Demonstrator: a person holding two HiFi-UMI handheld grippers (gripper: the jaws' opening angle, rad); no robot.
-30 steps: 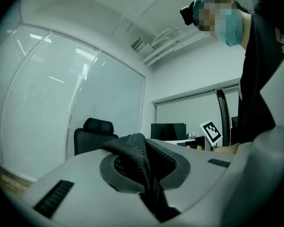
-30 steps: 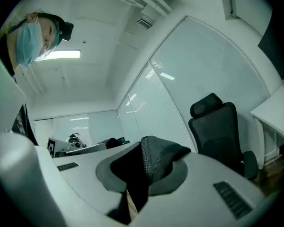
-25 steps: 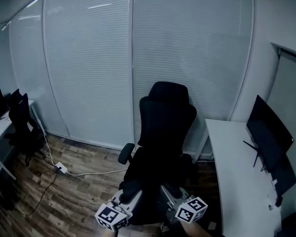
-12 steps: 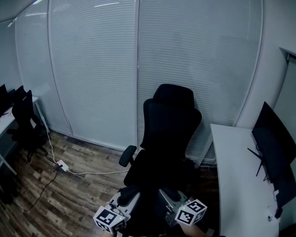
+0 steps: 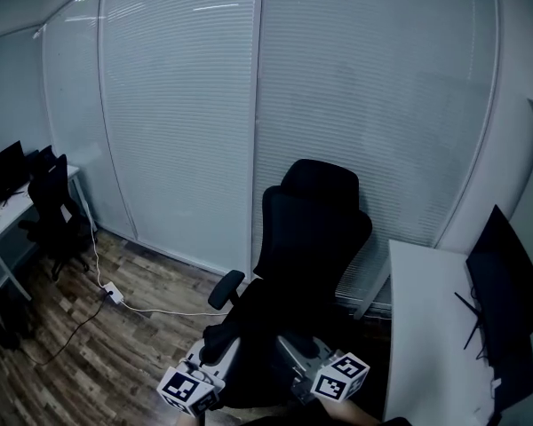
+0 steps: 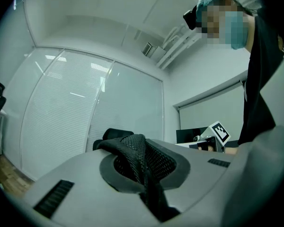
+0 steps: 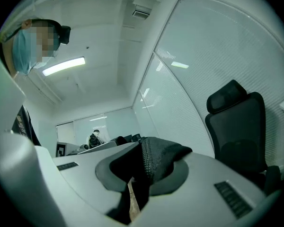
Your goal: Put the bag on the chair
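Though head view loses jaws in dark, gripper views show left gripper [image 6: 149, 183], right gripper [image 7: 135, 193] clamped on bag [image 6: 139, 152] mesh.

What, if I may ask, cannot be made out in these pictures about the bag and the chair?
- Bag: gripper views show only mesh shut in left claw and right claw; in the head view its black body merges with the black chair and the bottom edge cuts it.
- Chair seat: head view, hidden behind bag and claws.
- Monitor: head view, cut by right edge.
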